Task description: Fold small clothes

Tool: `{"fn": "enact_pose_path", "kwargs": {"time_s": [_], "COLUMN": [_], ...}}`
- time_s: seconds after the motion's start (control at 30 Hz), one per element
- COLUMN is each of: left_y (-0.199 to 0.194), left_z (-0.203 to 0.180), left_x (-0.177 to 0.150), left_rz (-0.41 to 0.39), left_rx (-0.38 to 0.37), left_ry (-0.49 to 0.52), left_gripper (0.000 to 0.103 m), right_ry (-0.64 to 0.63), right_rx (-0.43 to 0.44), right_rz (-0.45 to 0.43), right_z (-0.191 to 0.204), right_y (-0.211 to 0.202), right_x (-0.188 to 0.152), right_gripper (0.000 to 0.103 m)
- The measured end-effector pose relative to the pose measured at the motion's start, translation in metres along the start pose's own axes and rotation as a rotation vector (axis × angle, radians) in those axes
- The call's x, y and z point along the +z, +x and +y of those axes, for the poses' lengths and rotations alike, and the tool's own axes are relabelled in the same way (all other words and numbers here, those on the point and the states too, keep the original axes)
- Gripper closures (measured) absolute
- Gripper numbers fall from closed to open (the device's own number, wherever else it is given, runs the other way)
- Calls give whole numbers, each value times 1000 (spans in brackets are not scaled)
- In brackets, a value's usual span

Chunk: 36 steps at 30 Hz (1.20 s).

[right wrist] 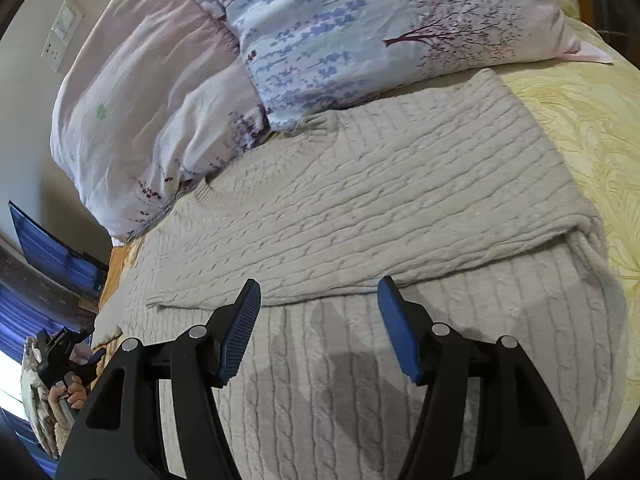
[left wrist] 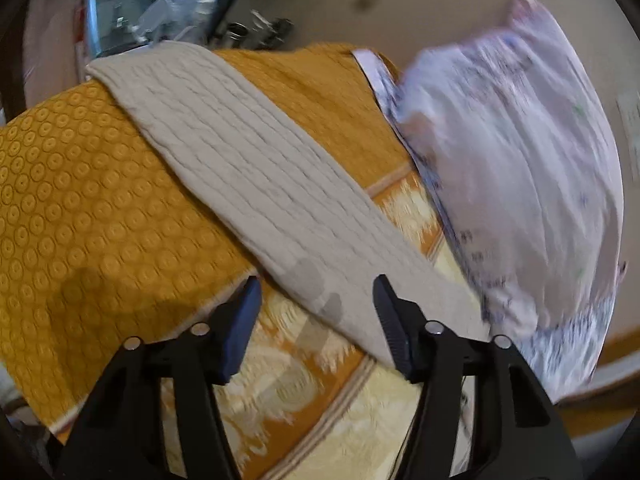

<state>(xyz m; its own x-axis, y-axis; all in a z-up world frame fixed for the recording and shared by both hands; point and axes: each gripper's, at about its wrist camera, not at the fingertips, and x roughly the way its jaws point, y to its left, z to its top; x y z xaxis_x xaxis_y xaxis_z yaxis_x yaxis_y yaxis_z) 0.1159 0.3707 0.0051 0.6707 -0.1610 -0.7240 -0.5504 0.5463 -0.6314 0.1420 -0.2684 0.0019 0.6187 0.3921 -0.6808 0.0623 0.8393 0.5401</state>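
While one beige cable-knit sweater is lying beside two floral pillows, I am holding both grippers, left and right, spread, empty.

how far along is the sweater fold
Done: one sleeve of the beige cable-knit sweater is folded across the body, its cuff near the far side. In hand: nothing; the left gripper and right gripper hover open above the knit. Left: the far part lies stretched out over the orange bedspread, so more folds remain.
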Motion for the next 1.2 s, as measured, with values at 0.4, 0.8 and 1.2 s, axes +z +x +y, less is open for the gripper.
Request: {"fn": "enact_pose_path", "kwargs": {"time_s": [0.4, 0.8, 1.2], "left_y": [-2, -23, 70], "left_z": [48, -75, -283], "left_x": [50, 16, -164], "left_rz": [-100, -112, 291], "left_rx": [-15, -307, -552], "left_ry": [-172, 66, 499], "left_gripper": [86, 97, 97], "right_ry": [-1, 0, 21], "right_rx": [19, 32, 17], "right_rz": [11, -46, -77], "right_z": [-7, -13, -34], "right_y": [0, -21, -41], "right_x": [-3, 4, 1], "right_gripper": [40, 40, 40]}}
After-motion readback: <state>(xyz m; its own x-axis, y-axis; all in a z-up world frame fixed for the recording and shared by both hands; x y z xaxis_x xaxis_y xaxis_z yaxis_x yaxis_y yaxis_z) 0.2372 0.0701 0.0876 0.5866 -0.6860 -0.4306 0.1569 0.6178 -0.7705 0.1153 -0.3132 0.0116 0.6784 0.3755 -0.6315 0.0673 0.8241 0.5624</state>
